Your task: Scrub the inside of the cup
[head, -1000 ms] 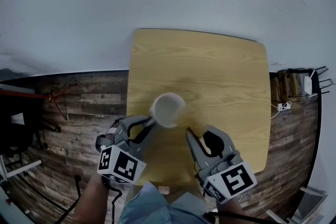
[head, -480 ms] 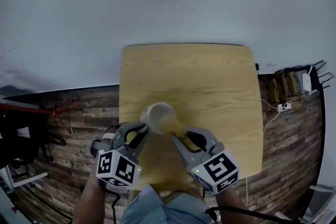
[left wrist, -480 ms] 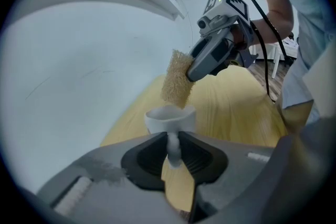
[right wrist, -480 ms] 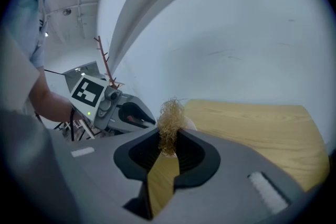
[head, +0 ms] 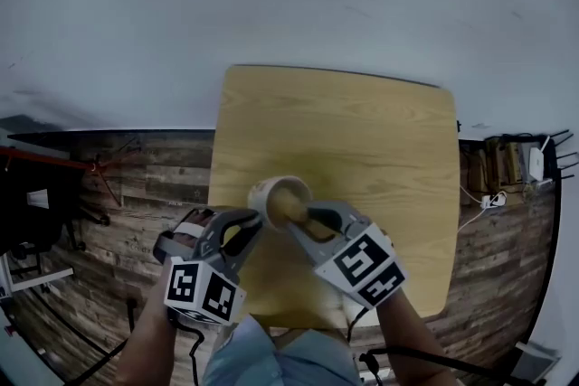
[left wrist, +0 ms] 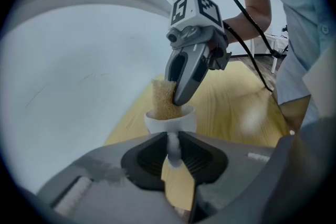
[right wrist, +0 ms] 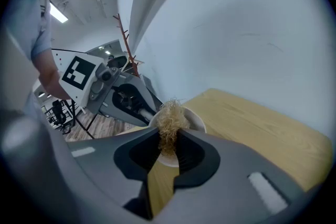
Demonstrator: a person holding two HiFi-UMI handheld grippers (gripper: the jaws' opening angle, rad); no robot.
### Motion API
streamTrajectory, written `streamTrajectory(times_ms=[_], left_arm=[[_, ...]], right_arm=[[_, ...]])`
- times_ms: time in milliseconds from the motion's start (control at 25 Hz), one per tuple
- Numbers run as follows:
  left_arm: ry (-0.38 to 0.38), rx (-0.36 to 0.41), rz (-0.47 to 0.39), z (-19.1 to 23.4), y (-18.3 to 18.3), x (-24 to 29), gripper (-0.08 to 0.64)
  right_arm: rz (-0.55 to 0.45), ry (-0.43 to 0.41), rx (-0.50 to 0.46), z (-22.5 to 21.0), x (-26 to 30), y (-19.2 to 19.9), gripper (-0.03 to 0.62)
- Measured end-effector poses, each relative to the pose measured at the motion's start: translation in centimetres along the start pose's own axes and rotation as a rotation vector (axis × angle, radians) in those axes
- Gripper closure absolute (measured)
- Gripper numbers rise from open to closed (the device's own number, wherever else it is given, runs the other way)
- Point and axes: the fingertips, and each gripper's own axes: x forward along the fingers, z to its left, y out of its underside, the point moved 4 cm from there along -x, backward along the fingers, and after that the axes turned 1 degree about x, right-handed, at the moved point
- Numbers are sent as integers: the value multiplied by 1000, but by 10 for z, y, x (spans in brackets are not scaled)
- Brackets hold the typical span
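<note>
Nearest me, the left gripper (head: 256,217) is clamped on the cup (head: 264,192) by its handle (left wrist: 173,145). In the left gripper view the thin white loop sits pinched right between the jaws. The right gripper (head: 298,217) comes at the cup from the other side, its jaws squeezed on a tan fibrous scrubber (right wrist: 170,118) with the frizzy end poking out past the tips.

The bit that matters: the scrubber is right at the cup's mouth. Its lower end is dipped inside the rim and a good chunk stands above it. The cup's opening faces up and a little toward the right gripper, which slopes down into it, so the scrubber's long axis roughly lines up with the cup's bore. My guess is the next move is just pushing further down along that line and then twisting, with the left side bracing.

Beyond the cup is bare wooden table (head: 362,131). I can't tell whether the cup's base rests on it or is lifted off.
</note>
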Motion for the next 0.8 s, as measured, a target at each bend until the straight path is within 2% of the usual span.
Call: streamTrajectory(times_ms=[200,400,600,800], left_arm=[[3,14,0,-1,-4,0,465],[3,14,1,-4,-4,-1,465],[-12,26,12,-4,-2,-1,465],[-22,24,30,-4,1,-1,465]], right_arm=[[38,-66,-38,-5,21,0,518],[85,-76,-63,-13,35,5,520],[170,-67,-98,-17,43,11,520],[300,-84,-143,-10,42,20,522]])
